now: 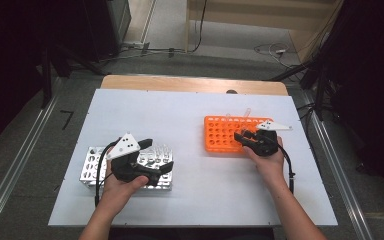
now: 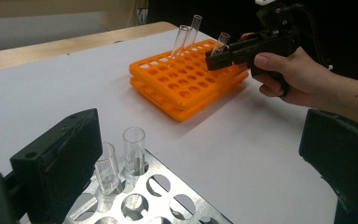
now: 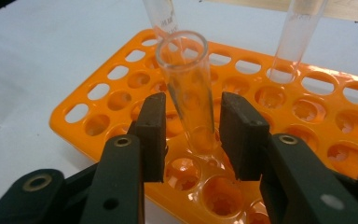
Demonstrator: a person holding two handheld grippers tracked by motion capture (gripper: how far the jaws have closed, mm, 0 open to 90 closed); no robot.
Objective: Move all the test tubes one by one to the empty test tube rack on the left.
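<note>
In the right gripper view, a clear test tube [image 3: 189, 93] leans in a hole of the orange rack [image 3: 98, 116], between the pads of my right gripper [image 3: 193, 135]. A thin gap shows on each side of the glass, so the gripper is open around it. From above, that gripper [image 1: 239, 137] is over the near edge of the orange rack [image 1: 220, 137]. Two more tubes [image 2: 182, 39] stand at the rack's far side. My left gripper [image 1: 156, 155] hangs wide open over the metal rack [image 1: 92, 167], where two tubes [image 2: 134, 149] stand by its left jaw.
Both racks lie on a white sheet [image 1: 190, 110] that covers a wooden table. The middle strip between the racks is bare sheet. Cables run on the floor beyond the far table edge, and metal rails flank the table on both sides.
</note>
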